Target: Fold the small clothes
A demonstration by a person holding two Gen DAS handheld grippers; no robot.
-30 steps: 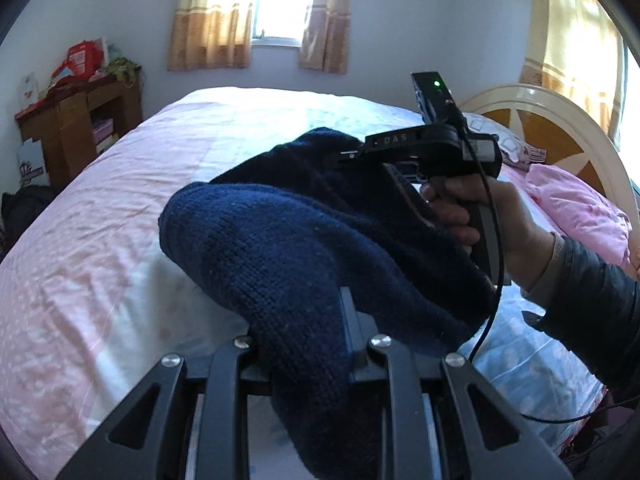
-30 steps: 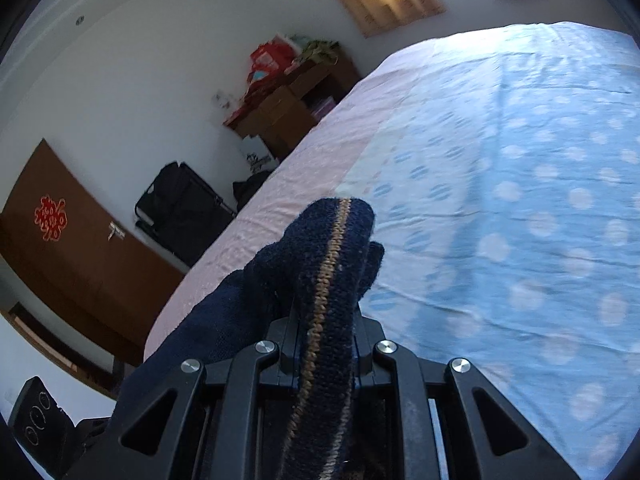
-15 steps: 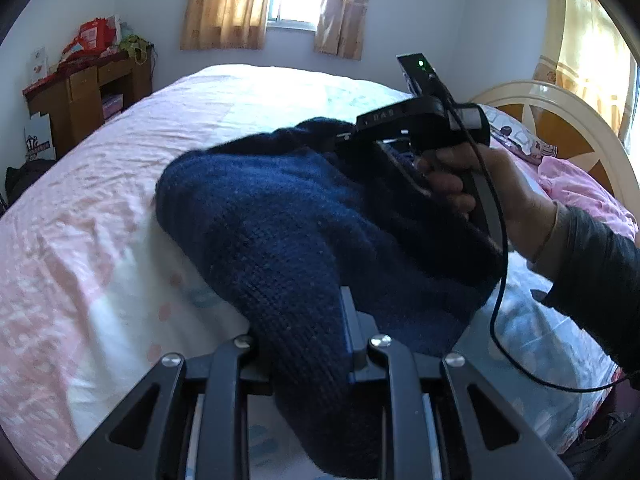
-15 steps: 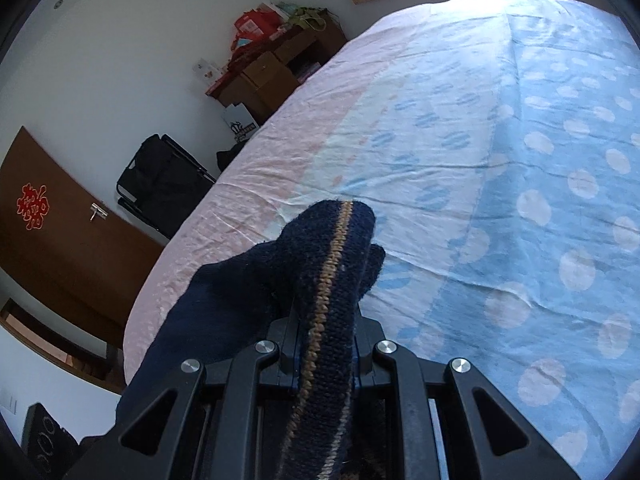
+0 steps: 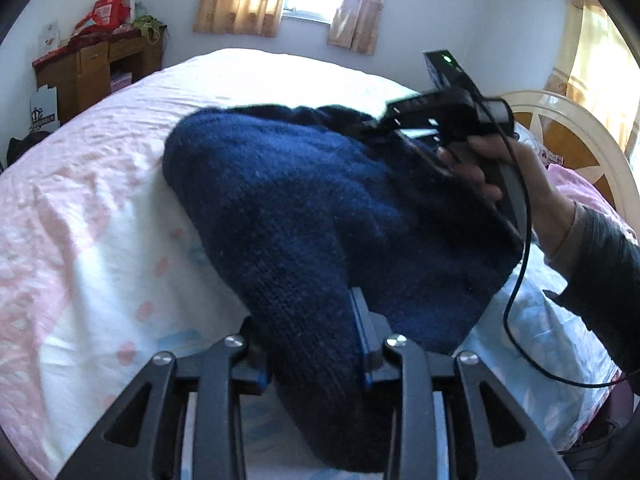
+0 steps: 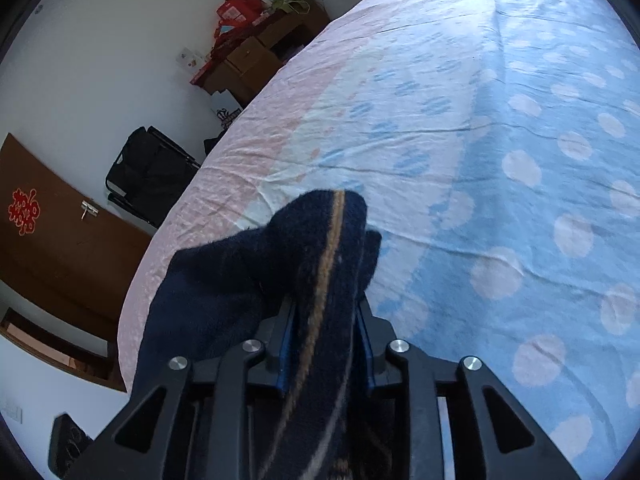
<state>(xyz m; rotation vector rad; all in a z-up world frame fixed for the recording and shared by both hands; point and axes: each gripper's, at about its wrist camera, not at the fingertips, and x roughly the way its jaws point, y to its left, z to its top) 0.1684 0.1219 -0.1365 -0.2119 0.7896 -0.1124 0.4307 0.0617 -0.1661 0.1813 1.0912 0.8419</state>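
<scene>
The bed (image 5: 92, 208) filled most of both views, its sheet pink on one side and pale blue with light dots on the other. Above it hung the sweater (image 5: 320, 208), a navy knit (one edge carried a tan stripe, seen from the right wrist (image 6: 324, 264)), held off the sheet between the two grippers and sagging in a thick fold between them.

The left gripper (image 5: 316, 340) was clamped on a bunched fold of the sweater, the knit bulging out over and below its fingers. The right gripper (image 6: 324, 320) was likewise closed on the striped edge, which stood up in a rounded hump beyond its tips. From the left wrist view the right gripper's body (image 5: 444, 112) showed at the far side of the sweater, gripped by the right hand (image 5: 504, 176), a black cable (image 5: 520, 292) looping down from it.

A wooden desk (image 5: 96, 68) with red bags on top stood against the wall beyond the bed.
</scene>
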